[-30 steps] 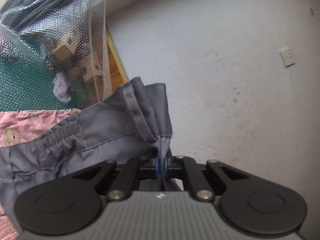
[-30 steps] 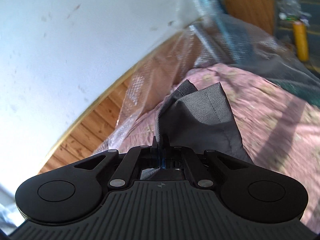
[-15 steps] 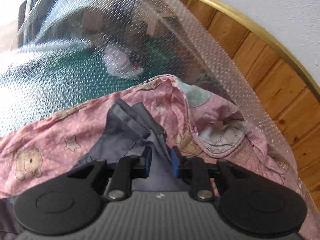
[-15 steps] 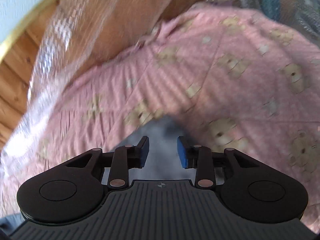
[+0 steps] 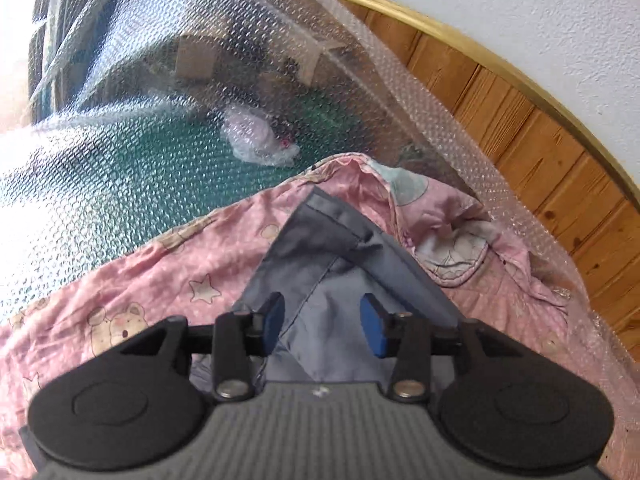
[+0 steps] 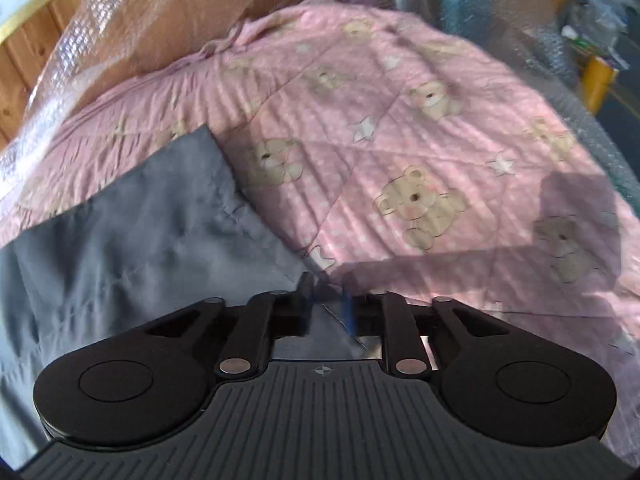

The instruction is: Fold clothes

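Note:
A grey garment (image 5: 332, 264) lies on a pink bear-print quilt (image 5: 160, 276). In the left wrist view its hemmed corner points away from me, partly turned over. My left gripper (image 5: 322, 322) is open just above that corner, its blue pads (image 5: 274, 320) apart and holding nothing. In the right wrist view the same grey garment (image 6: 140, 224) spreads flat to the left on the quilt (image 6: 420, 160). My right gripper (image 6: 328, 300) hovers over the garment's right edge with its fingers a small gap apart; motion blur smears them.
Bubble wrap (image 5: 200, 80) covers a green surface beyond the quilt. A wooden headboard with a gold rim (image 5: 540, 128) runs along the white wall. A yellow object (image 6: 598, 76) stands at the far right.
Both grippers let go of the garment and lowered it onto the quilt. The left jaws have opened wider. The right gripper has shifted right along the garment's edge and its jaws have narrowed.

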`<state>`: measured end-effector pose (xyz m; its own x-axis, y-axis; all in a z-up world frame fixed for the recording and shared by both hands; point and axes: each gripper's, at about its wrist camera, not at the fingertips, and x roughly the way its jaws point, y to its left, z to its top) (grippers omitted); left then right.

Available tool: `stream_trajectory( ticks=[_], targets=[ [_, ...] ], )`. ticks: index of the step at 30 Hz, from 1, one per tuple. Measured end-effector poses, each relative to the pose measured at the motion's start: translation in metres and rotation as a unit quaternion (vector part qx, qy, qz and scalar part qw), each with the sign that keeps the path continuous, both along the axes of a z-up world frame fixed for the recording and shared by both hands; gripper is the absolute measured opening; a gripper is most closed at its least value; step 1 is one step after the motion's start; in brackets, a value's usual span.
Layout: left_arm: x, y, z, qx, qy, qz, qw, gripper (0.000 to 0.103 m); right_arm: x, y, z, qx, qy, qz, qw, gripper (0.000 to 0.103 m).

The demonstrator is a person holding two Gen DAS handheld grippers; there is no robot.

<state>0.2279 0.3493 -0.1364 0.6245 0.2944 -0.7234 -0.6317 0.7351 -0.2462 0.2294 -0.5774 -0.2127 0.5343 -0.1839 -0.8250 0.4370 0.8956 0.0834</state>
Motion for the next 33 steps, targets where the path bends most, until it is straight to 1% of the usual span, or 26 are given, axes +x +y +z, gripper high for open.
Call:
stream_trajectory(
  ticks=[1, 2, 4, 6, 7, 9, 10, 12, 15, 17, 18, 20, 21, 22, 23, 24, 25, 28, 30, 33],
  targets=[
    [-0.012, -0.002, 0.006, 0.014, -0.003, -0.012, 0.9998, 0.059, -0.004, 0.005, 0.007, -0.002, -0.008, 0.009, 1.000, 0.031],
    [-0.024, -0.004, 0.008, 0.017, -0.008, -0.025, 0.9995, 0.061, -0.005, 0.014, 0.014, -0.007, -0.012, 0.024, 1.000, 0.037],
    [-0.046, -0.005, 0.007, 0.013, -0.014, -0.046, 0.9988, 0.061, -0.003, 0.044, 0.029, -0.011, -0.020, 0.064, 0.998, 0.038],
    [-0.067, -0.006, -0.002, -0.003, -0.002, -0.047, 0.9989, 0.062, 0.000, 0.080, 0.043, -0.014, -0.029, 0.107, 0.994, 0.041],
    [-0.076, -0.007, -0.007, -0.006, 0.006, -0.044, 0.9990, 0.062, 0.001, 0.106, 0.046, -0.013, -0.033, 0.140, 0.989, 0.042],
    [-0.088, -0.010, -0.015, -0.012, 0.023, -0.038, 0.9989, 0.062, 0.005, 0.159, 0.052, -0.011, -0.039, 0.208, 0.977, 0.048],
    [-0.094, -0.011, -0.019, -0.016, 0.032, -0.034, 0.9988, 0.062, 0.007, 0.185, 0.056, -0.010, -0.042, 0.241, 0.970, 0.054],
    [-0.104, -0.013, -0.020, -0.024, 0.033, -0.031, 0.9987, 0.062, 0.006, 0.241, 0.056, -0.013, -0.038, 0.314, 0.949, 0.055],
    [-0.118, -0.015, -0.016, -0.039, 0.033, -0.029, 0.9983, 0.062, 0.011, 0.298, 0.037, -0.019, -0.001, 0.384, 0.923, 0.054],
    [-0.125, -0.016, -0.008, -0.046, 0.030, -0.028, 0.9981, 0.062, 0.014, 0.336, 0.024, -0.022, 0.025, 0.429, 0.903, 0.055],
    [-0.129, -0.018, -0.004, -0.048, 0.028, -0.028, 0.9981, 0.062, 0.019, 0.348, 0.014, -0.031, 0.049, 0.435, 0.899, 0.055],
    [-0.136, -0.020, 0.004, -0.053, 0.025, -0.021, 0.9981, 0.062, 0.029, 0.363, 0.004, -0.056, 0.079, 0.437, 0.895, 0.055],
    [-0.140, -0.020, 0.007, -0.056, 0.023, -0.015, 0.9981, 0.063, 0.035, 0.369, 0.007, -0.059, 0.080, 0.434, 0.896, 0.055],
    [-0.143, -0.021, 0.011, -0.059, 0.021, -0.008, 0.9980, 0.063, 0.042, 0.377, 0.014, -0.052, 0.073, 0.435, 0.896, 0.055],
    [-0.147, -0.021, 0.013, -0.066, 0.019, 0.000, 0.9977, 0.063, 0.048, 0.387, 0.023, -0.039, 0.059, 0.448, 0.891, 0.055],
    [-0.149, -0.021, 0.014, -0.071, 0.019, 0.007, 0.9973, 0.063, 0.054, 0.400, 0.031, -0.034, 0.048, 0.464, 0.884, 0.055],
    [-0.152, -0.022, 0.015, -0.073, 0.023, 0.015, 0.9970, 0.063, 0.060, 0.420, 0.039, -0.035, 0.037, 0.486, 0.872, 0.055],
    [-0.159, -0.025, 0.020, -0.067, 0.039, 0.030, 0.9966, 0.063, 0.075, 0.482, 0.057, -0.027, 0.011, 0.547, 0.837, 0.055],
    [-0.164, -0.026, 0.020, -0.072, 0.042, 0.035, 0.9959, 0.065, 0.083, 0.523, 0.067, -0.018, -0.006, 0.585, 0.811, 0.056],
    [-0.170, -0.023, 0.015, -0.089, 0.046, 0.044, 0.9940, 0.067, 0.083, 0.580, 0.067, -0.019, -0.016, 0.632, 0.775, 0.056]
  ],
)
